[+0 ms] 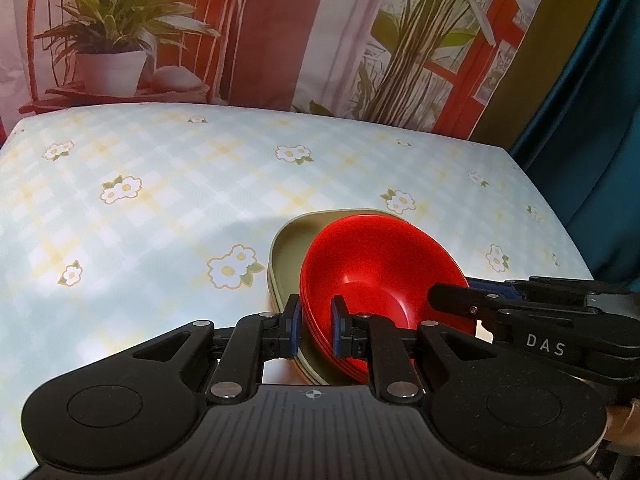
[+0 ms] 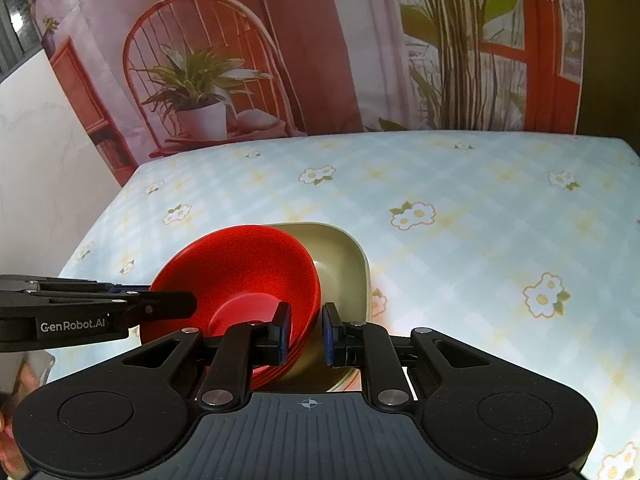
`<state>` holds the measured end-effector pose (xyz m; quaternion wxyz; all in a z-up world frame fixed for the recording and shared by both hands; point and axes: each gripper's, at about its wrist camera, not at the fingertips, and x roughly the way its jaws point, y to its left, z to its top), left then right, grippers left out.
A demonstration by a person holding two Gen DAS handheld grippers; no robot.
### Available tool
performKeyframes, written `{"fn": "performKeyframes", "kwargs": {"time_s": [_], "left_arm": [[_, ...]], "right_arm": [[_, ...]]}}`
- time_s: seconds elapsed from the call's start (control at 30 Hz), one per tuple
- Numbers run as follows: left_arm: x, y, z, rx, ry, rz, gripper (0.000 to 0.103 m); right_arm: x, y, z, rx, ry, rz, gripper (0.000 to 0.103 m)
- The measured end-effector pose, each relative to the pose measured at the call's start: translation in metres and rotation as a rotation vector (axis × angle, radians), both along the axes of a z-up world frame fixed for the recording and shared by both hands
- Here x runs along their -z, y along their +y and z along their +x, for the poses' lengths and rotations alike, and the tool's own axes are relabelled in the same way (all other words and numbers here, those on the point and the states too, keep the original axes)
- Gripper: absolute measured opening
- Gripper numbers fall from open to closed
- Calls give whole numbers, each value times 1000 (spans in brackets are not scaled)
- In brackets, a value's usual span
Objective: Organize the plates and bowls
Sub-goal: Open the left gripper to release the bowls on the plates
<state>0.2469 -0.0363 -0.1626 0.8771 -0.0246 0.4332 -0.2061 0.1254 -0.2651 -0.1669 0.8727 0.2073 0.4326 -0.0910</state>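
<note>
Printed backdrop point(image 1: 280, 32) of a potted plant on a red chair and a red window frame fills the top of both views; below it, surface point(image 1: 160, 184) under a pale blue check cloth with white flowers

Red bowls point(image 1: 376, 268), nested stack, mouth up and tipped toward the lens, sit in an olive square plates stack point(image 1: 286, 252). Lower centre-right of the left wrist frame, lower centre-left of the right wrist frame point(image 2: 240, 276). Plates point(image 2: 340, 264) have no clear long axis, corners rounded

Left hand-held gripper point(image 1: 316, 326): narrow, pads clamped on the near rim of the red bowls, one pad inside, one outside. Right hand-held gripper point(image 2: 306, 330): narrow, inner pad inside the bowl wall, outer pad against the plate side; whether it pinches bowls only or bowls plus plate, can't tell

Hidden: near edges of both stacks sit behind the gripper bodies. Bowl and plate counts unreadable. Whether the stack rests on the cloth or is lifted, can't tell
</note>
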Motion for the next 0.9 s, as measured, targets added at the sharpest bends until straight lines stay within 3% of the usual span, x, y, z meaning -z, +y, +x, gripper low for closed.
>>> {"fn": "performKeyframes", "kwargs": {"time_s": [0.03, 0.1, 0.13, 0.27, 0.4, 0.5, 0.57, 0.8, 0.9], "left_arm": [[-1, 0, -1, 0, -3, 2, 18], [-3, -1, -3, -3, -12, 6, 40], [-5, -1, -5, -4, -25, 9, 44], [-12, -1, -12, 4, -50, 12, 48], [-19, 1, -19, 2, -78, 30, 61], [-24, 5, -27, 0, -93, 43, 78], [-30, 8, -34, -7, -113, 57, 84], [-50, 18, -56, -31, -176, 86, 97], [-61, 22, -67, -35, -210, 92, 101]], "right_arm": [[-2, 1, -1, -1, 0, -7, 19], [-5, 3, -3, 0, -5, -19, 24], [-7, 3, -4, 1, -8, -25, 24], [-14, 4, -8, 5, -16, -38, 27], [-21, 5, -13, 13, -20, -60, 39], [-26, 6, -17, 17, -28, -71, 53], [-30, 8, -22, 15, -33, -79, 57], [-46, 10, -39, 38, -52, -100, 77], [-56, 11, -46, 45, -72, -106, 93]]}}
